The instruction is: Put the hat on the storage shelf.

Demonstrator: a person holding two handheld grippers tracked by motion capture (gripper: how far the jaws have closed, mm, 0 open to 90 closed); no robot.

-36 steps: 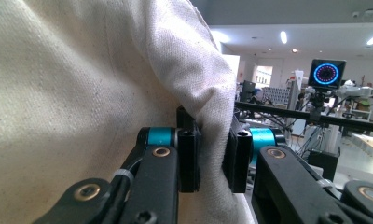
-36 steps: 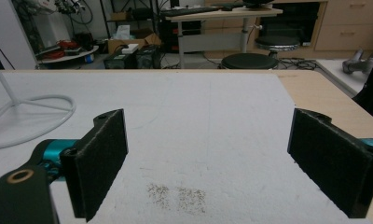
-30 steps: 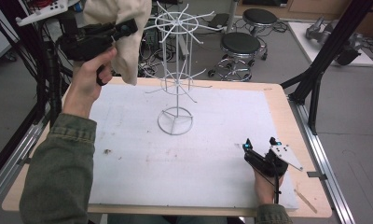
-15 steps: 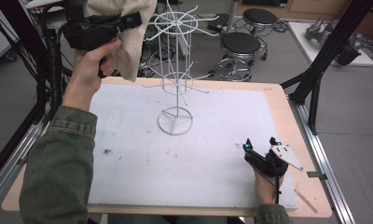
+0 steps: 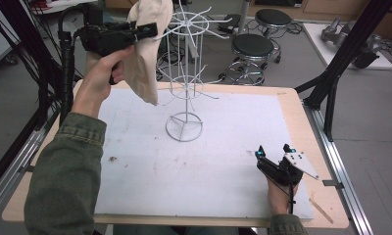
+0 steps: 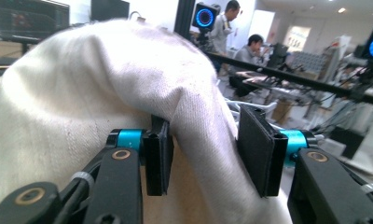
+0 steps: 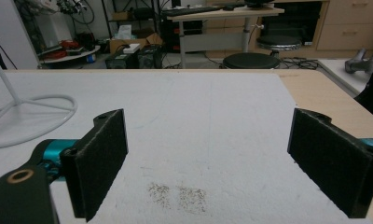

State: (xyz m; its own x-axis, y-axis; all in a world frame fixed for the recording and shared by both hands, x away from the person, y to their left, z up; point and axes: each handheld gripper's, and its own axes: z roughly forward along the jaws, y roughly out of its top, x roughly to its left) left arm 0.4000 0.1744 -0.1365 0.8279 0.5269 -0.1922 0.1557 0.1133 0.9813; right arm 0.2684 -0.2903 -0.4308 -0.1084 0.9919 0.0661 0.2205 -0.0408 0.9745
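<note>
A cream cloth (image 5: pixel 144 54) hangs at the top left of a white wire rack (image 5: pixel 186 93) standing mid-table. My left gripper (image 5: pixel 153 30) is raised level at the cloth's upper edge. In the left gripper view its jaws (image 6: pixel 205 140) have just been opening; a fold of the cloth (image 6: pixel 105 84) still lies between the pads, which stand apart and no longer pinch it. My right gripper (image 5: pixel 273 150) rests on the white mat (image 5: pixel 223 171) at the front right, open, with nothing between its pads (image 7: pixel 208 154). The rack's ring base (image 7: pixel 35 112) lies far to its left.
The wooden table edge (image 5: pixel 326 147) runs along the right of the mat. Black frame posts (image 5: pixel 341 58) and stools (image 5: pixel 253 46) stand behind the table. Dark specks (image 7: pixel 177 193) mark the mat in front of the right gripper.
The left hand has carried the cloth a little to the right, up against the rack's top. The right hand has kept still.
</note>
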